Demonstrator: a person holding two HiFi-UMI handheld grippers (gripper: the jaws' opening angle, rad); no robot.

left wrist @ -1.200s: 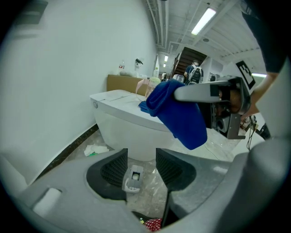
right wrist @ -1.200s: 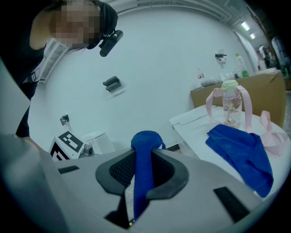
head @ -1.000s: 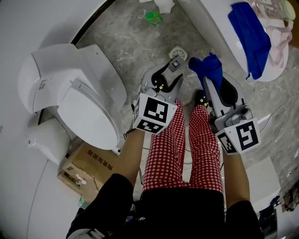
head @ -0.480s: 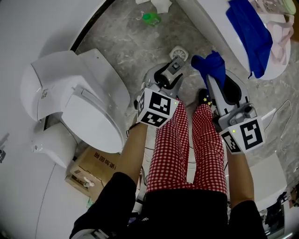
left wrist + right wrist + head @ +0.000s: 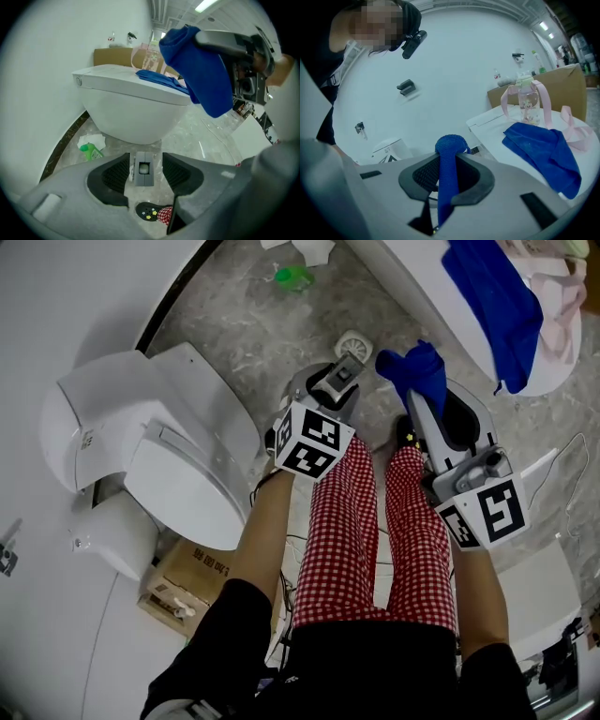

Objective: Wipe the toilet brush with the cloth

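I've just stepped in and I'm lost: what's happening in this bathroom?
A person stands by the toilet with a gripper in each hand. The right gripper is clamped on a blue cloth. The left gripper, its jaws just opening, has a grey handle top, probably the toilet brush, between its jaws untouched. No wiping yet.

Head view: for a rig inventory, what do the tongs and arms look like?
The left tongs and right tongs are grey moulded plastic with black ribbed pads. Each carries a white cube with black square markers. The person wears short black sleeves.
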